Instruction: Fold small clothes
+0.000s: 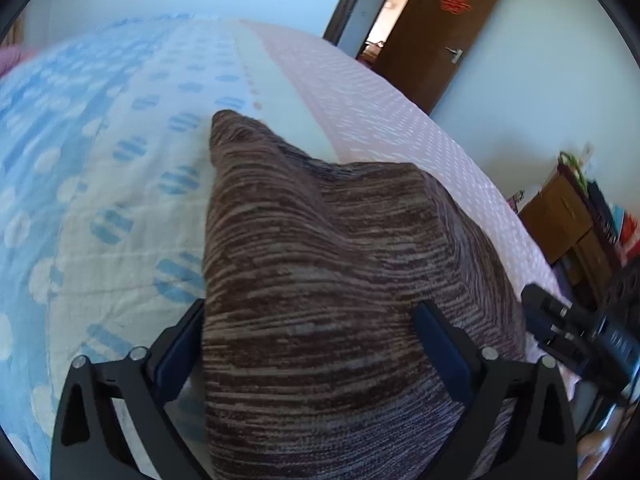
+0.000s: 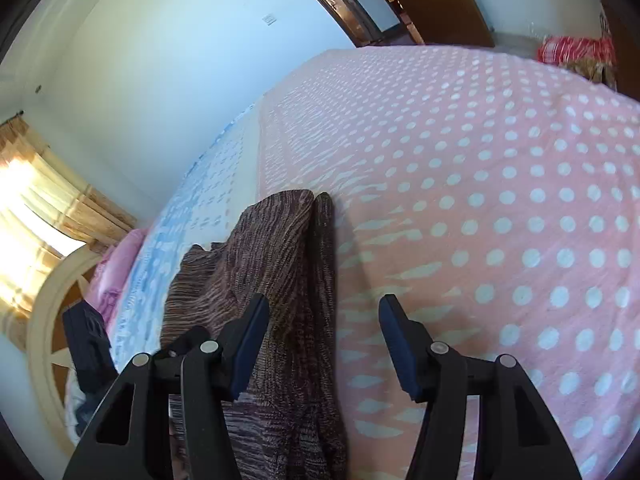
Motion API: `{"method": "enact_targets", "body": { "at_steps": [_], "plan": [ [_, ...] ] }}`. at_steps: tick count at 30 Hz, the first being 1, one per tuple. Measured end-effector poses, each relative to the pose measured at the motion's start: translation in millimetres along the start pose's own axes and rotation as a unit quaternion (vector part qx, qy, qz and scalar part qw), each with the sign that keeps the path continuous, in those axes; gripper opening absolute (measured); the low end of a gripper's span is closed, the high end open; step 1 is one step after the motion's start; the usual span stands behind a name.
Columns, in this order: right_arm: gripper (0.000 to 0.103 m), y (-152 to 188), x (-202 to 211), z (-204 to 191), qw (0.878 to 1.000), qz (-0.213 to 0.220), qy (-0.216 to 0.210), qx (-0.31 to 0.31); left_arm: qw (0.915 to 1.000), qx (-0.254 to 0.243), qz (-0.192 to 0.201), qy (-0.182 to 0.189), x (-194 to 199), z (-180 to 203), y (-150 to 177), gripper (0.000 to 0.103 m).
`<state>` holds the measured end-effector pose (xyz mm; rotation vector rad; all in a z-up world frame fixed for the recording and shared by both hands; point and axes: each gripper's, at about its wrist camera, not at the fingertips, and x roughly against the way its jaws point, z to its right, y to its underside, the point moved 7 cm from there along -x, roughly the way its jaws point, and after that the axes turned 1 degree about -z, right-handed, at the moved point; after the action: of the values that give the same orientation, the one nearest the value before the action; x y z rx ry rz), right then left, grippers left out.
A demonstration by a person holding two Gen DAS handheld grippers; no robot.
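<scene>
L wrist cam angled down close over bed (image 1: 120,184), R wrist likewise (rolled), both share brown garment (image 1: 320,272)

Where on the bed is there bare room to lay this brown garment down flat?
Right of the brown striped garment, the pink dotted cover lies bare out to the bed's edge. On its other side, the blue-patterned cover is bare up toward the pink pillow. It is crowded only around the garment, with the left gripper and right gripper.

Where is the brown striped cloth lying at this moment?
The brown striped cloth lies on the bed, across the seam between its blue-spotted and pink-dotted parts. In the left wrist view it fills the space between the open left tool.
</scene>
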<state>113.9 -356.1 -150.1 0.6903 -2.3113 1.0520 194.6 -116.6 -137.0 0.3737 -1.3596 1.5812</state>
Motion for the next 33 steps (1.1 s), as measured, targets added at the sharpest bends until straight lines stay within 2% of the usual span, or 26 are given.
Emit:
{"method": "enact_targets", "body": {
  "at_steps": [3,7,9,12,14,17,21,23,25,29,30,32,33],
  "plan": [
    [0.058,1.5,-4.6,-4.5,1.0,-0.007,-0.001,0.013,0.9999,-0.012,-0.001,-0.01,-2.6,2.3,-0.8,0.103],
    [0.058,2.2,-7.9,-9.0,0.999,-0.011,0.009,0.033,0.9998,0.007,0.006,0.016,-1.3,-6.1,-2.7,0.103],
    [0.058,2.2,-10.2,-12.3,0.999,-0.01,0.007,0.042,0.9999,0.003,0.005,0.01,-3.2,-5.0,-2.6,0.103],
    [0.066,10.9,-26.7,-21.3,0.997,-0.044,-0.001,0.062,0.9998,-0.013,0.001,-0.012,-6.8,0.9,0.4,0.103],
    [0.067,12.7,-33.0,-29.1,0.995,-0.041,0.023,0.091,0.9997,-0.018,-0.001,-0.019,-8.3,2.3,0.9,0.103],
    [0.071,17.4,-38.2,-37.0,0.991,-0.04,0.037,0.119,0.9997,-0.016,-0.001,-0.017,-7.7,2.5,3.9,0.103],
    [0.073,23.3,-47.3,-48.6,0.99,-0.051,0.015,0.13,0.9996,-0.019,-0.005,-0.019,-7.8,1.0,4.6,0.103],
    [0.073,24.2,-53.0,-54.3,0.989,-0.053,0.02,0.14,0.9997,-0.017,-0.005,-0.015,-7.2,-0.2,4.8,0.103],
    [0.071,19.0,-51.6,-51.8,0.991,-0.042,0.028,0.126,0.9999,-0.013,-0.002,-0.009,-6.4,-1.8,4.4,0.103],
    [0.071,4.7,-32.6,-40.1,0.992,0.008,0.057,0.109,0.9999,-0.012,0.001,-0.008,-5.6,-2.3,5.0,0.103],
    [0.071,4.6,-34.0,-36.2,0.992,0.003,0.067,0.11,0.9999,-0.013,0.001,-0.009,-5.6,-2.6,5.4,0.103],
    [0.072,11.9,-50.8,-28.2,0.991,-0.037,0.076,0.102,0.9999,-0.013,0.002,-0.008,-5.6,-3.7,5.9,0.103],
    [0.075,11.6,-52.5,-30.6,0.99,-0.037,0.08,0.108,0.9999,-0.013,0.002,-0.008,-5.6,-3.9,6.1,0.103]
  ]
}}
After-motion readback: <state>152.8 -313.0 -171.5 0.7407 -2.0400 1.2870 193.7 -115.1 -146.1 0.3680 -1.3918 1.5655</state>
